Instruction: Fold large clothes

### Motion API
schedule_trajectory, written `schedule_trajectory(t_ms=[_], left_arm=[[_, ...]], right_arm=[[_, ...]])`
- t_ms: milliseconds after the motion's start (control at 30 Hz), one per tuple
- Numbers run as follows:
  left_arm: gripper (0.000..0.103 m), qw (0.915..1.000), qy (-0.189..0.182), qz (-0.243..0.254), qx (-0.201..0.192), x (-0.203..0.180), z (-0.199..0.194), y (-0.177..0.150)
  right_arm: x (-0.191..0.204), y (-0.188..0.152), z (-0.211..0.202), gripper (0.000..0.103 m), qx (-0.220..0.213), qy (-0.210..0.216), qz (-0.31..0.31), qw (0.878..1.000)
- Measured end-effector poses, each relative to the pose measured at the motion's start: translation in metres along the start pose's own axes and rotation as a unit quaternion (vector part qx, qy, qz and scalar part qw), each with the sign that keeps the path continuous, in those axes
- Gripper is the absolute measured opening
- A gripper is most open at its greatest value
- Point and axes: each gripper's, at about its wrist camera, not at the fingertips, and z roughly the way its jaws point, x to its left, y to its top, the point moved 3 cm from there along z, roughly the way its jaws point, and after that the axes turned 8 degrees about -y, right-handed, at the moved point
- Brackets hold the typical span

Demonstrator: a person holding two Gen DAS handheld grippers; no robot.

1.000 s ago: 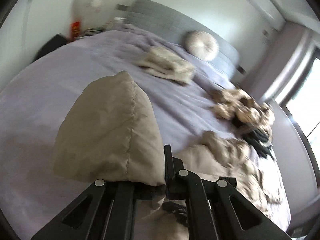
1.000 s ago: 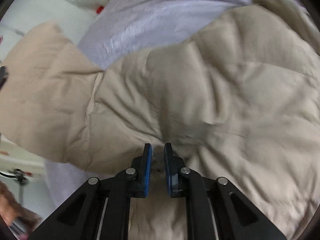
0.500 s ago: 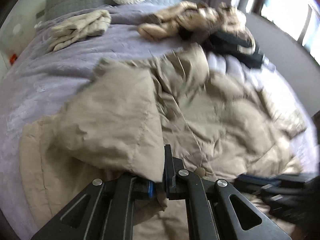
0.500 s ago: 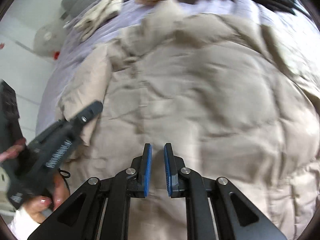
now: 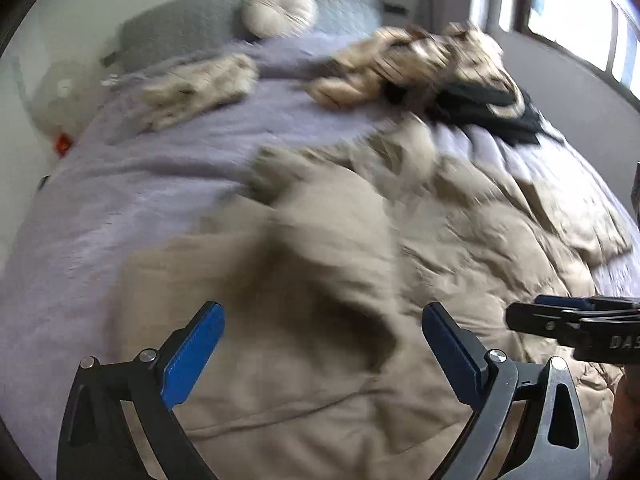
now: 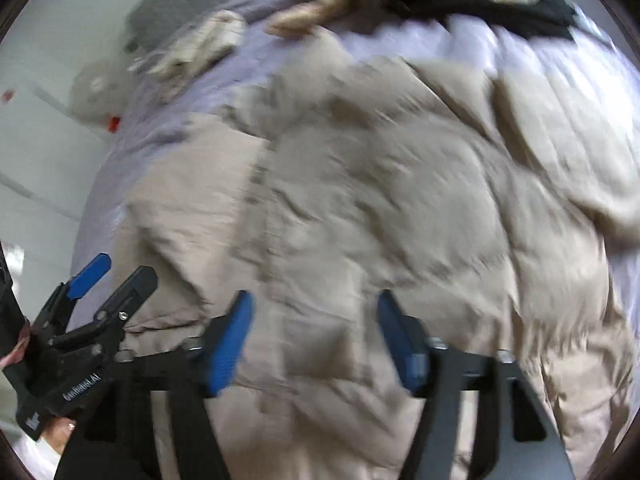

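A large beige quilted coat (image 5: 360,280) lies spread on the lilac bed (image 5: 120,200); it fills the right wrist view (image 6: 380,200). My left gripper (image 5: 322,316) is open and empty just above the coat's folded-over left part. My right gripper (image 6: 314,312) is open and empty above the coat's near edge. The right gripper shows at the right edge of the left wrist view (image 5: 568,320). The left gripper shows at the lower left of the right wrist view (image 6: 104,280), open.
A folded cream garment (image 5: 196,88) lies at the far left of the bed. A heap of tan and black clothes (image 5: 440,68) lies at the far right. A round white cushion (image 5: 280,10) leans on the grey headboard. A window (image 5: 580,12) is at the right.
Both grippers have opened. The left one has let go of the beige fold it held, which now lies on the coat. Both views are blurred by motion.
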Motion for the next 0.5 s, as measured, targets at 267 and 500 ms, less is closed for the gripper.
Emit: schedule_trajectory(t_ms=[267,500], left_arm=[[0.099,0.983,0.052,-0.175,0.02,0.163,-0.005,-0.006],[0.099,0.9452,-0.069,-0.313,0.064,0.237,0.044,-0.028]], right_arm=[[0.137,0.019,0.032,0.08,-0.07,-0.091,-0.216,0.97],[0.092,0.042,0.055,0.004,-0.066,-0.108,-0.105,0.986]])
